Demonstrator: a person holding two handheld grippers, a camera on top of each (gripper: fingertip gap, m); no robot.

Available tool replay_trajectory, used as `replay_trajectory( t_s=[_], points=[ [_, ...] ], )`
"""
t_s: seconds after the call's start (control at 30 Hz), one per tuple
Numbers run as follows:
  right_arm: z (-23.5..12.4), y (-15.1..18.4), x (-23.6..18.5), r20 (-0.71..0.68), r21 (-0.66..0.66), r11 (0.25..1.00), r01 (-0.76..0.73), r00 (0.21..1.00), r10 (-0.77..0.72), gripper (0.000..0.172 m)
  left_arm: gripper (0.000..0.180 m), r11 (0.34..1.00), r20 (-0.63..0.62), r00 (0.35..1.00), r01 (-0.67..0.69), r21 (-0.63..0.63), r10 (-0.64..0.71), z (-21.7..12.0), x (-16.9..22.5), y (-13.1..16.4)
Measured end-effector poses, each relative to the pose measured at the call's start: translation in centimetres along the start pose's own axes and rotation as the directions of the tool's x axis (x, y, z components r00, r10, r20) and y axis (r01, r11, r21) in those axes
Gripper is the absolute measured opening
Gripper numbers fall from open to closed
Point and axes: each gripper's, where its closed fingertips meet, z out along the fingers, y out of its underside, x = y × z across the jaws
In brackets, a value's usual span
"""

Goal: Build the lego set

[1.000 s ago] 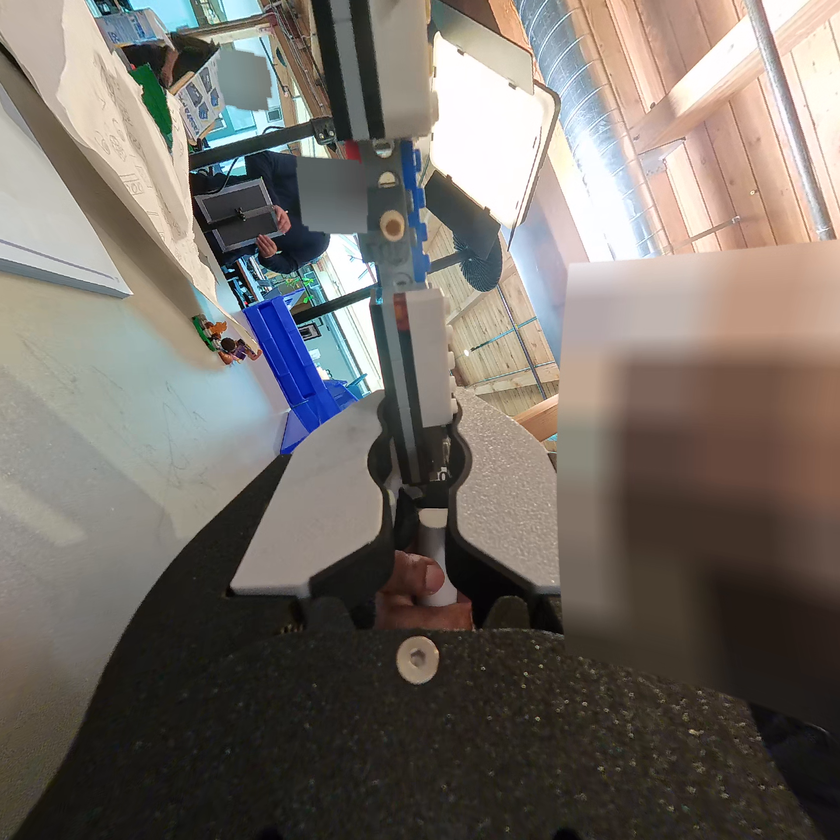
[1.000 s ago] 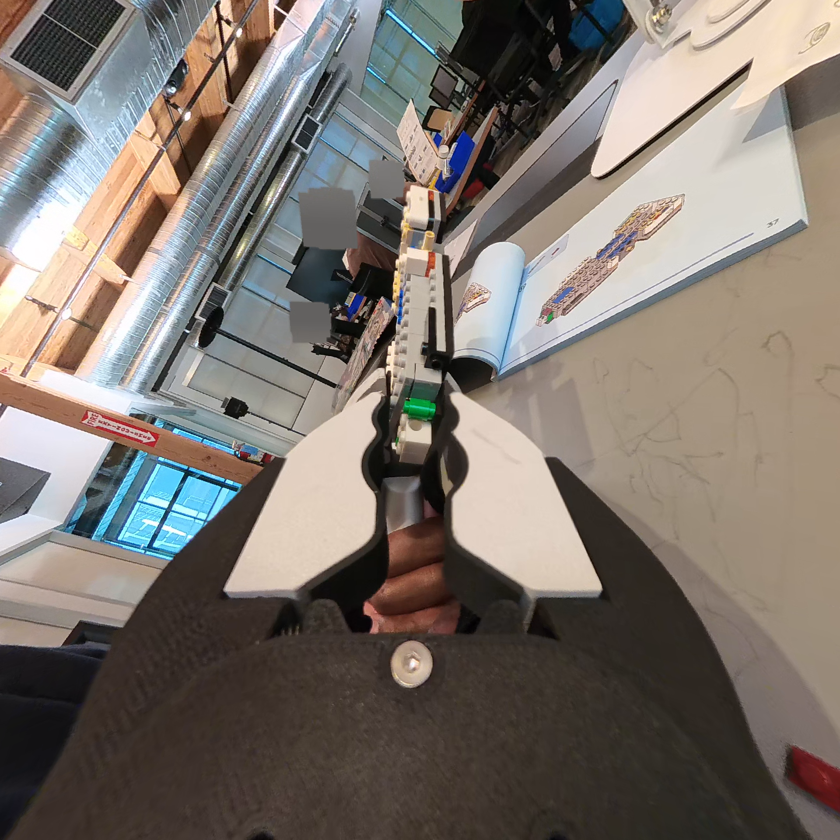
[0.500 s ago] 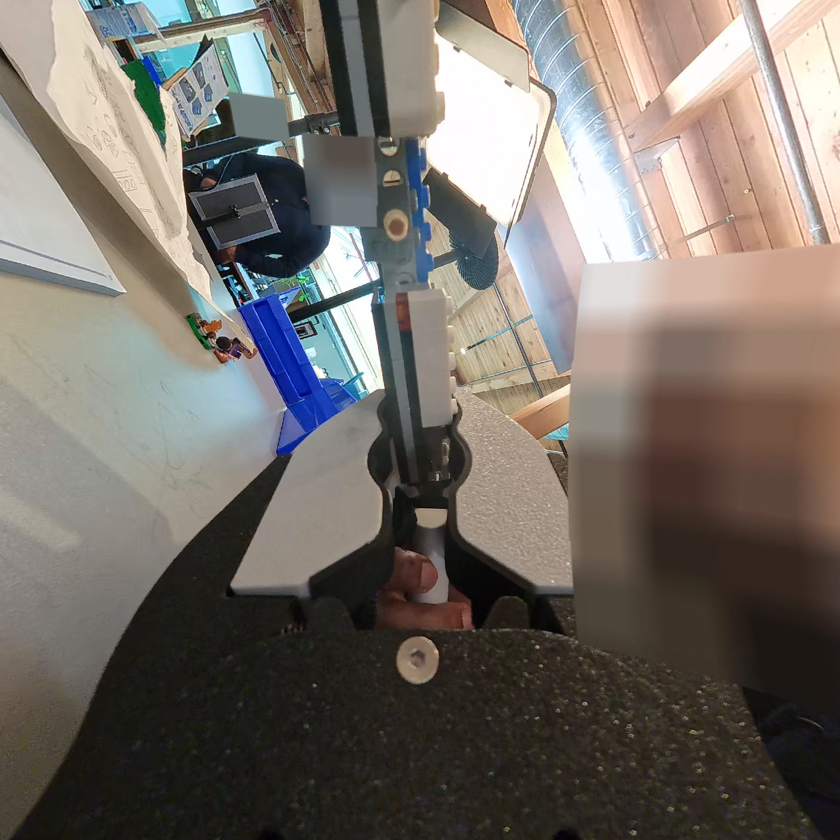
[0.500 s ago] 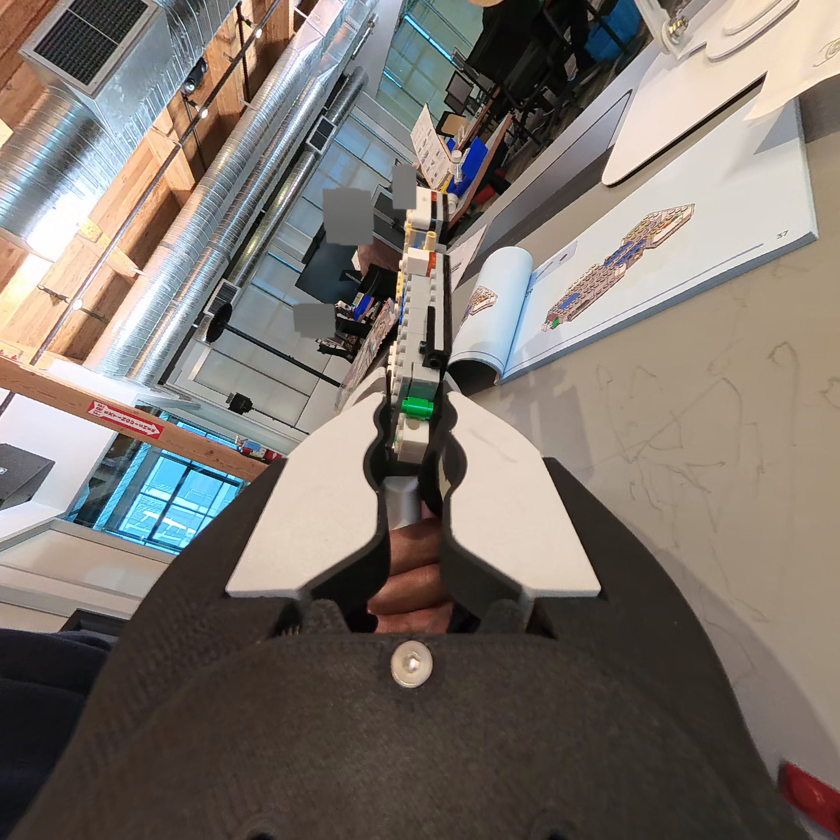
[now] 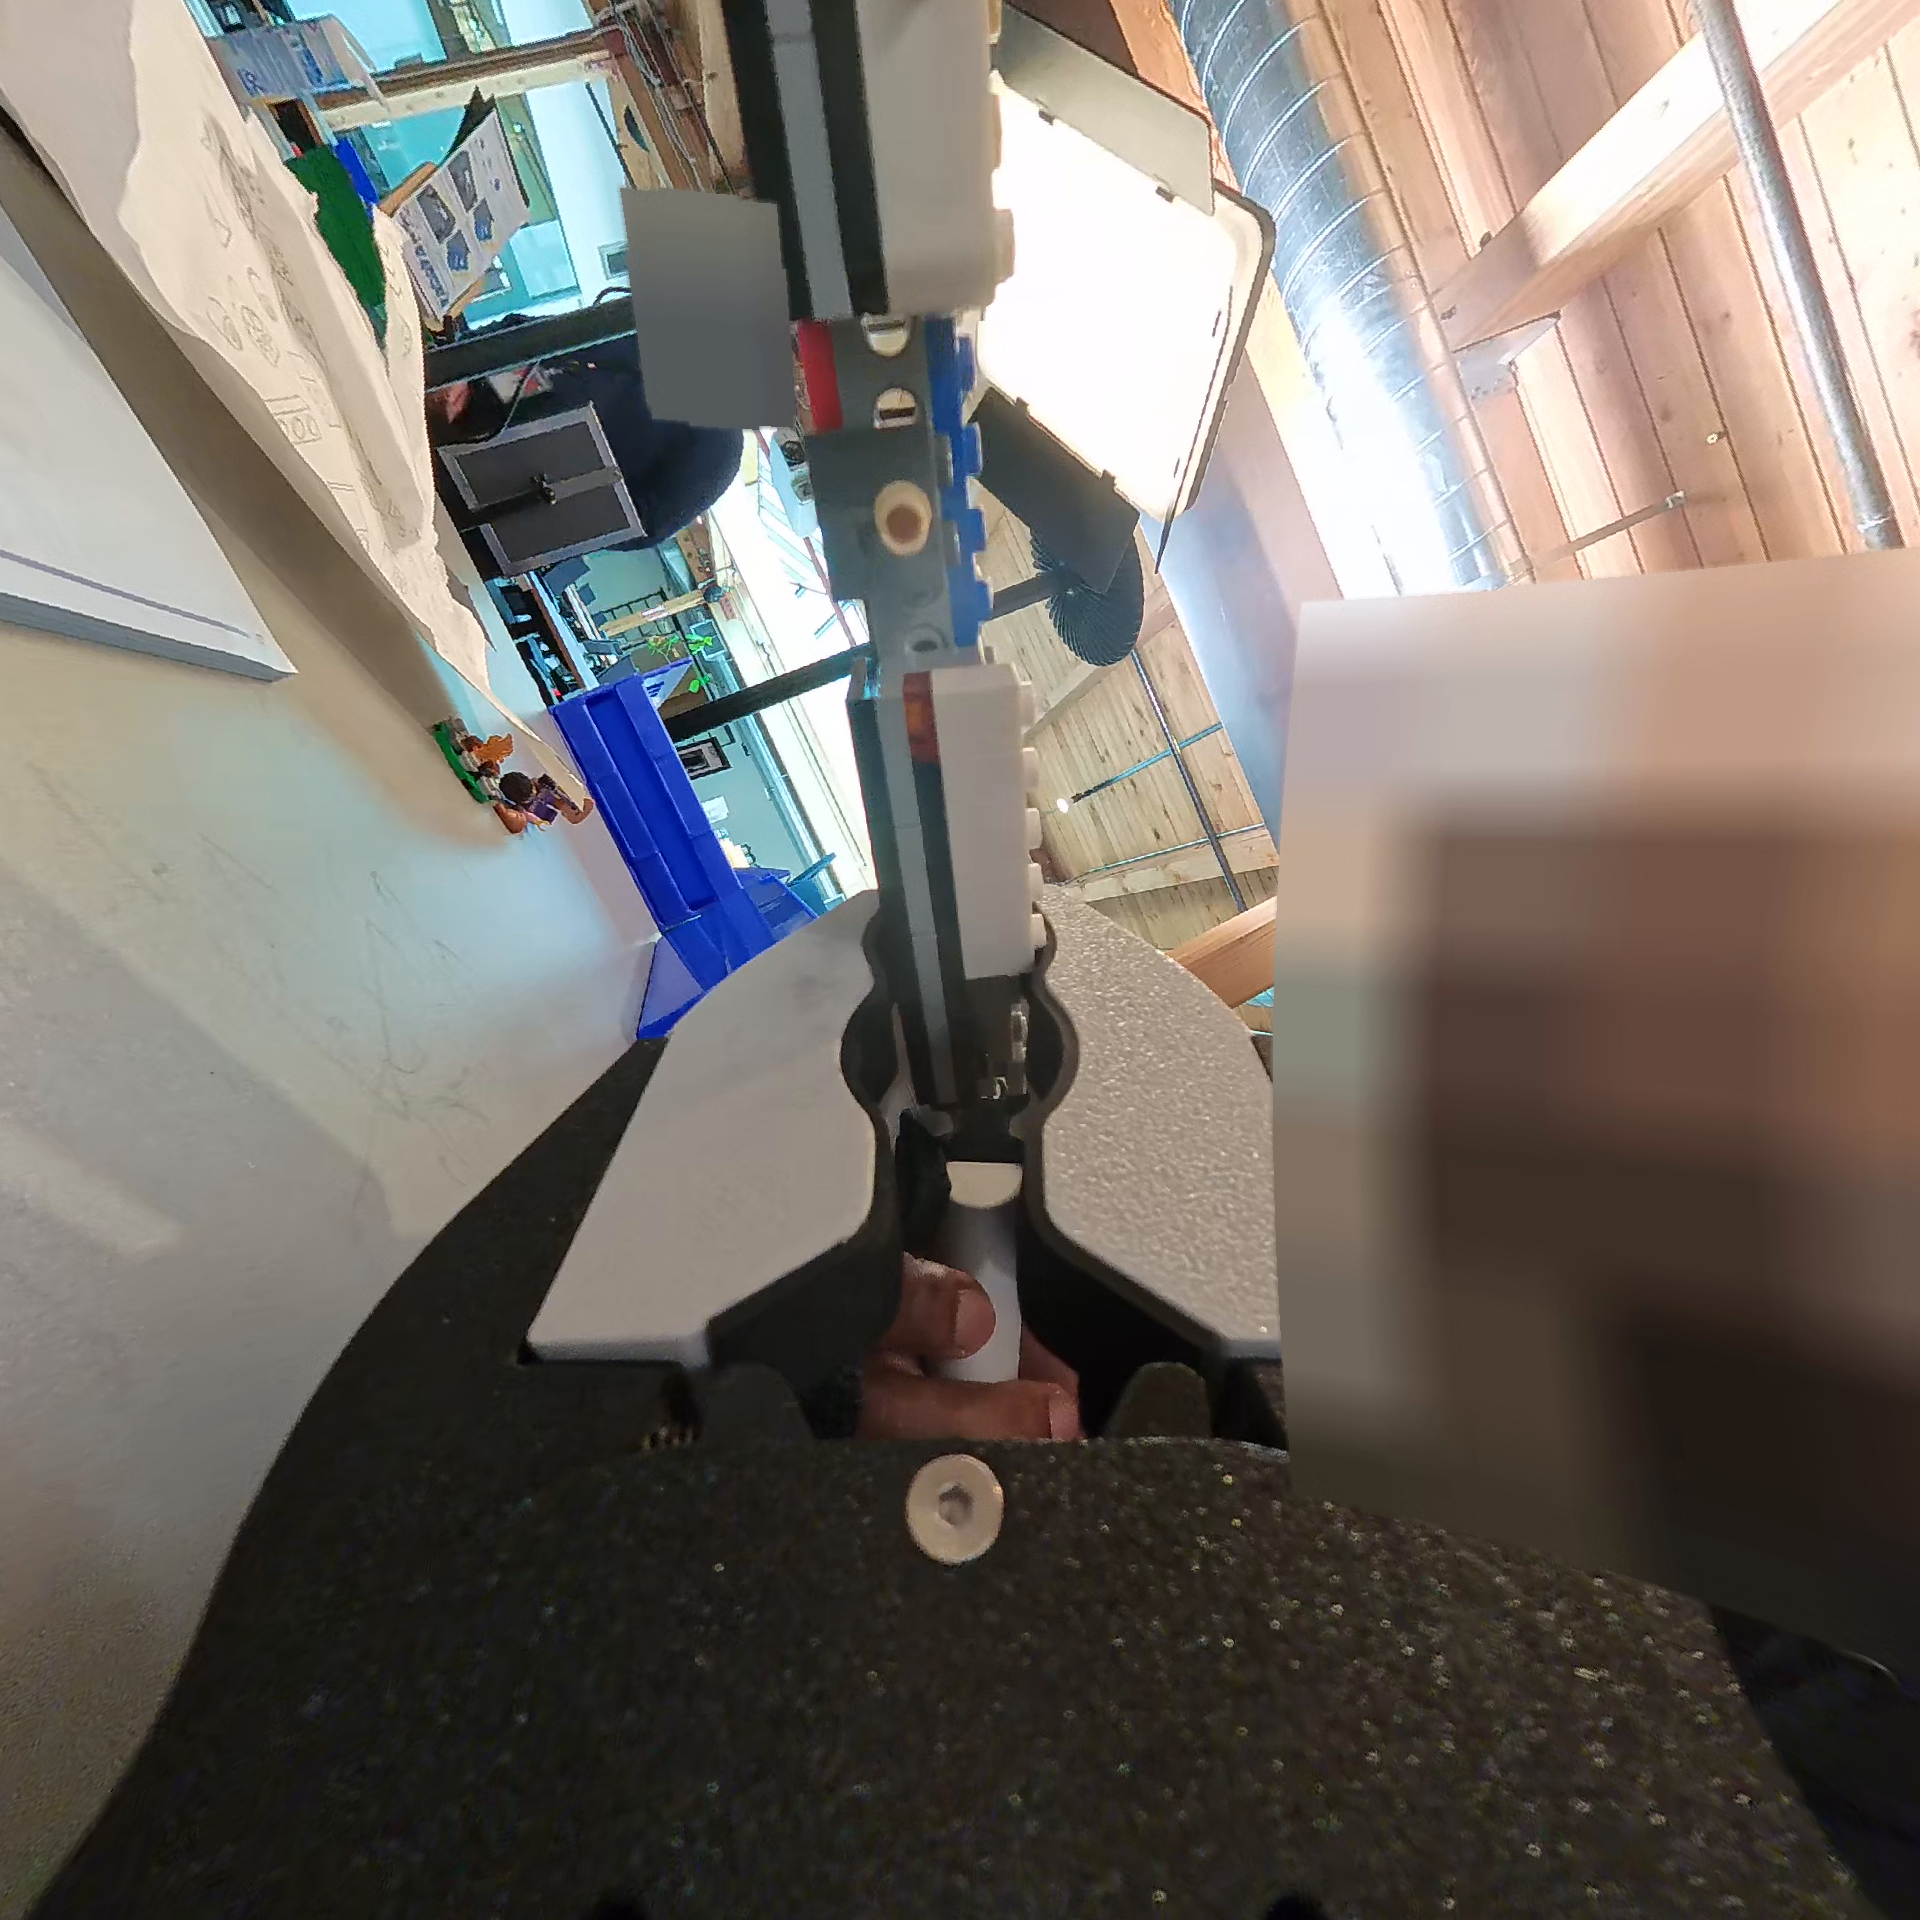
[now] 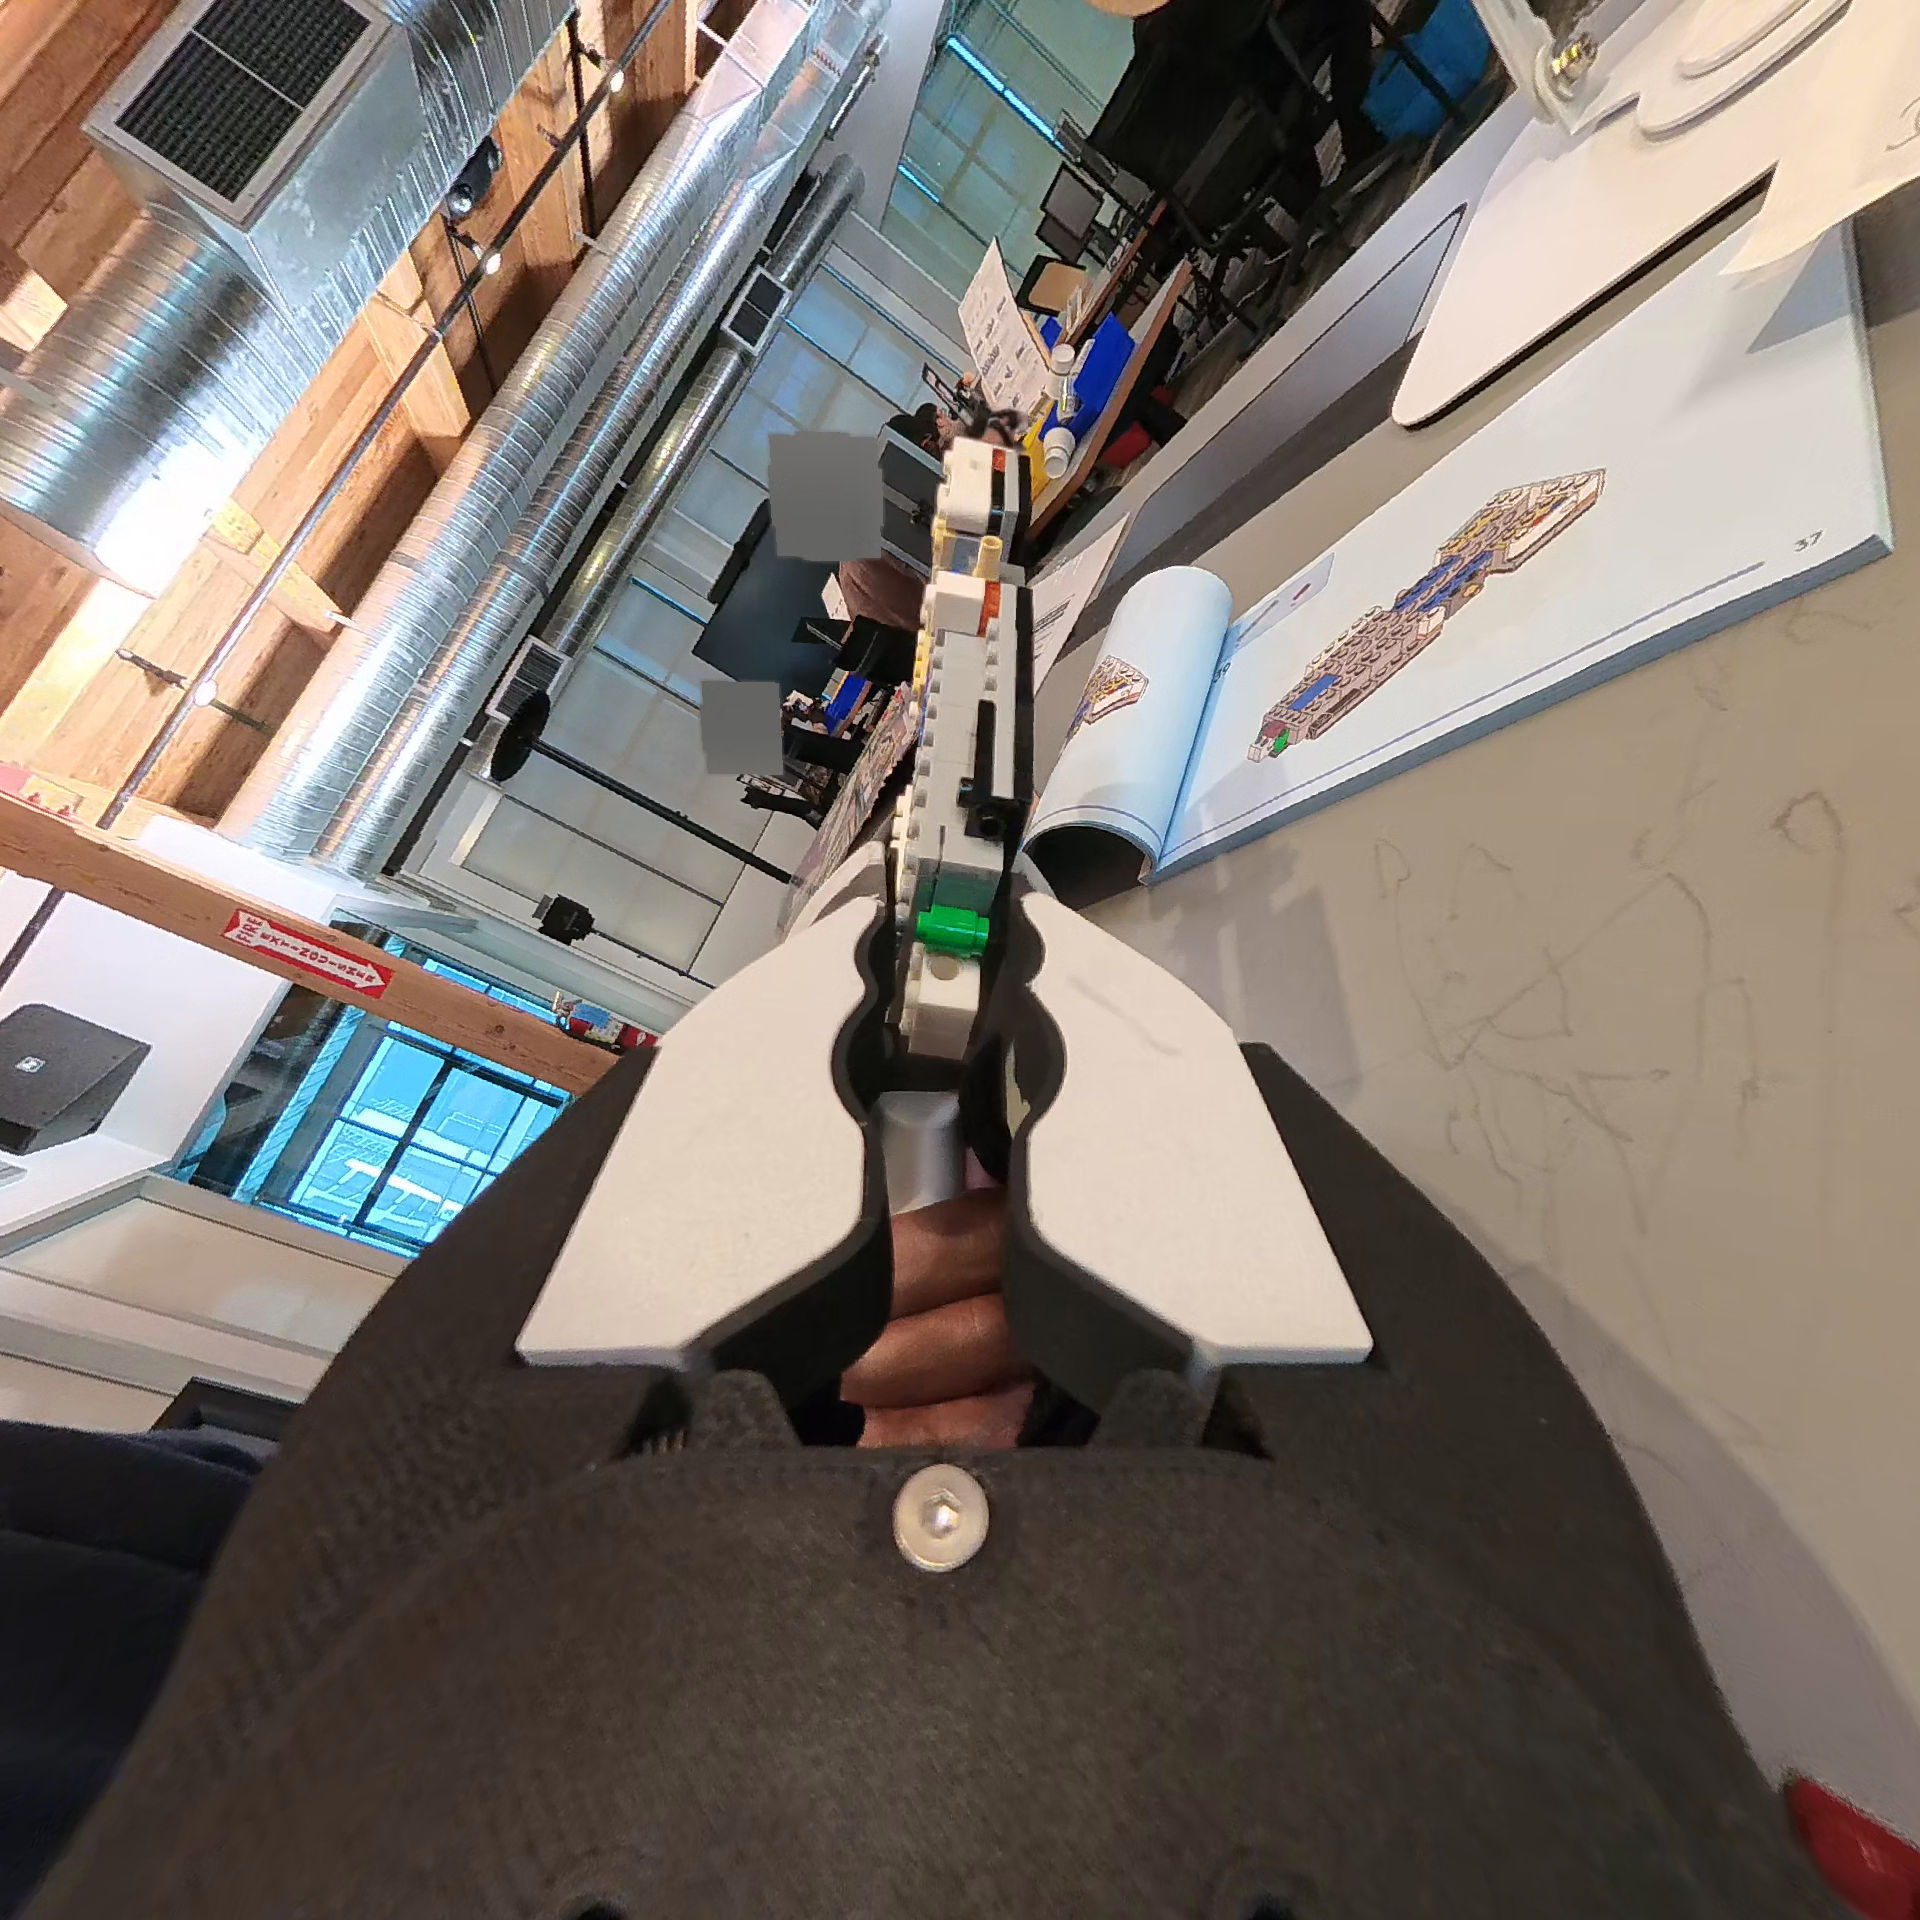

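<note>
My left gripper (image 5: pixel 956 935) is shut on the near end of a long brick assembly (image 5: pixel 966 810) of white, grey and black bricks with blue studs farther up. The assembly runs straight away from the fingers and out of the top of the left wrist view. My right gripper (image 6: pixel 945 914) is shut on the near end of a long white brick assembly (image 6: pixel 961 717) that has a green piece (image 6: pixel 951 925) between the fingertips and a black clip on its side. Both are held in the air beside a pale table (image 6: pixel 1558 1039). Neither view shows the other gripper.
An open instruction booklet (image 6: pixel 1455 644) lies on the table in the right wrist view, with a white board (image 6: pixel 1579 270) beyond it. In the left wrist view, small figures (image 5: pixel 509 779), paper sheets (image 5: pixel 260 239) and a blue bin (image 5: pixel 644 790) are at the table's far end. People are in the background. Left and right tips are no more than a few centimetres apart.
Both grasps stay the same. Both views drift slightly, and the booklet slides a little to the right in the right wrist view.
</note>
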Motion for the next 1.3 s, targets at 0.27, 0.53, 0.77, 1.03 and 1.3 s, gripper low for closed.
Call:
replay_trajectory(
  t_s=[0.27,0.53,0.77,1.03,1.3],
  points=[
    [-0.1,-0.5,0.3,-0.009,0.014,1.000,-0.025,1.000,0.025,0.033,0.021,1.000,-0.016,1.000,-0.007,-0.010,0.007,0.1,0.3,0.1],
    [-0.6,-1.2,-0.3,0.016,0.054,0.998,-0.029,0.999,0.028,0.019,0.021,1.000,-0.018,1.000,-0.018,-0.017,0.017,0.1,0.3,0.3],
    [-0.6,-1.1,-0.4,0.013,0.052,0.999,0.001,1.000,-0.001,0.018,0.020,0.999,-0.023,0.999,-0.029,-0.017,0.028,0.1,0.5,0.3],
    [-0.6,-1.1,-0.4,0.018,0.047,0.999,0.019,1.000,-0.020,0.018,0.020,0.999,-0.025,0.999,-0.035,-0.015,0.034,0.1,0.5,0.3],
    [-0.6,-1.1,-0.5,0.017,0.045,0.999,0.031,0.999,-0.032,0.017,0.020,0.999,-0.026,0.999,-0.038,-0.013,0.038,0.1,0.6,0.3]
  ],
)
